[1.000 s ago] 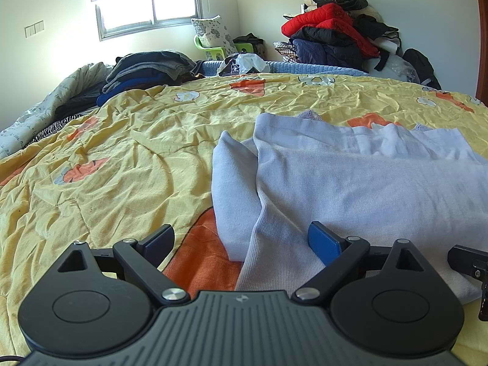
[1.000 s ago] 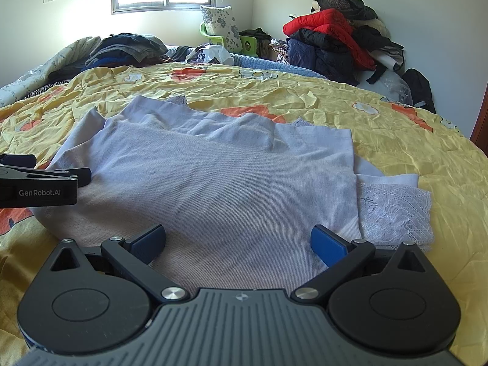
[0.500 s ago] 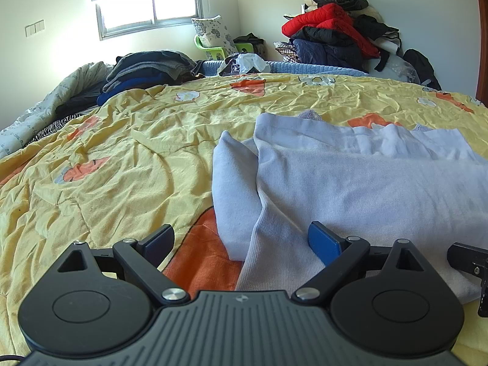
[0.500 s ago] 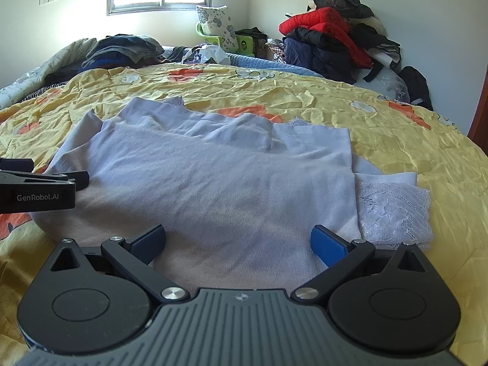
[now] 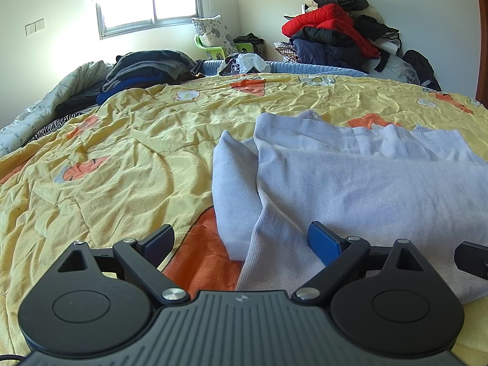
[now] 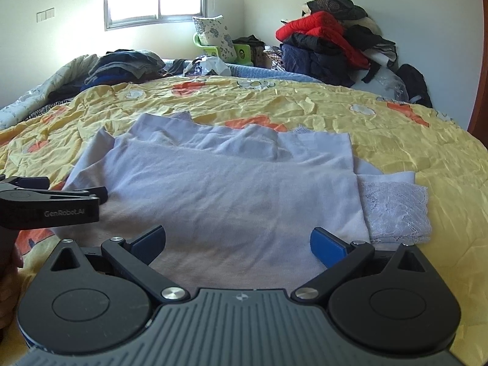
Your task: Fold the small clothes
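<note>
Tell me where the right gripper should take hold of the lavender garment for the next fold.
Likely the near right corner of the lavender garment, beside the lace trim. The right gripper is open just short of the near hem, so come low from the near side; the layers end there in a free edge.

One pale garment (image 6: 231, 189), one yellow quilt (image 5: 122, 158), two clothes piles (image 5: 332, 36), one pillow (image 5: 213, 30).
</note>
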The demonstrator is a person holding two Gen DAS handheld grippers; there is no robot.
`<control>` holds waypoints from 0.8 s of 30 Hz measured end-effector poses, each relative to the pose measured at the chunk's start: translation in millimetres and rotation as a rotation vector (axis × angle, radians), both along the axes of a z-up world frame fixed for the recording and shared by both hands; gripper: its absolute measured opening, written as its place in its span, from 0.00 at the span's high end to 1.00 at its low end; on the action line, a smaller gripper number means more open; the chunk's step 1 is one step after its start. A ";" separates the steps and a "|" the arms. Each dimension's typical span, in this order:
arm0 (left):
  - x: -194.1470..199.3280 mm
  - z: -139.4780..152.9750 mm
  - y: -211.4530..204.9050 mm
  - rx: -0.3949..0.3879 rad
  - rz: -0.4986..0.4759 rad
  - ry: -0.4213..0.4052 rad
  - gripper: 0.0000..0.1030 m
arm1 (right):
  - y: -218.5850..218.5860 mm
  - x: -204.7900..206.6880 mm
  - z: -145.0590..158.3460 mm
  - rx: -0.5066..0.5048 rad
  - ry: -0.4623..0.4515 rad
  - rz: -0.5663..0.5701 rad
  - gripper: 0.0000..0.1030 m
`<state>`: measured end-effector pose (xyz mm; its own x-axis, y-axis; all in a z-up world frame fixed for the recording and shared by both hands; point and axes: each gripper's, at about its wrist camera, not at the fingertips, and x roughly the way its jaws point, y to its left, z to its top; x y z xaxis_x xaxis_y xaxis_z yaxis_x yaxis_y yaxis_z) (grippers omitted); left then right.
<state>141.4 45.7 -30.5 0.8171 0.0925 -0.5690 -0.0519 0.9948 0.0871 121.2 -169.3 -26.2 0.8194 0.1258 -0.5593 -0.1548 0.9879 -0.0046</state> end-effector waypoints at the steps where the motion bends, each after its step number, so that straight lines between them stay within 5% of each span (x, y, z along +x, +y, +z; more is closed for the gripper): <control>1: 0.1 0.1 -0.1 0.000 0.000 0.000 0.08 | 2.7 -1.8 1.5 -0.009 -0.008 0.006 0.01; 13: -3.8 1.4 4.9 -0.038 -0.008 -0.007 0.08 | 49.3 -23.5 1.7 -0.239 -0.105 0.114 0.01; 24: -1.9 0.5 44.8 -0.311 0.031 0.000 0.07 | 81.9 -40.3 -2.1 -0.352 -0.159 0.207 0.01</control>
<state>139.4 90.5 -30.0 0.8165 -0.0615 -0.5740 -0.0822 0.9718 -0.2211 80.9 -87.5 -28.3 0.8763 0.1211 -0.4663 -0.3197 0.8702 -0.3749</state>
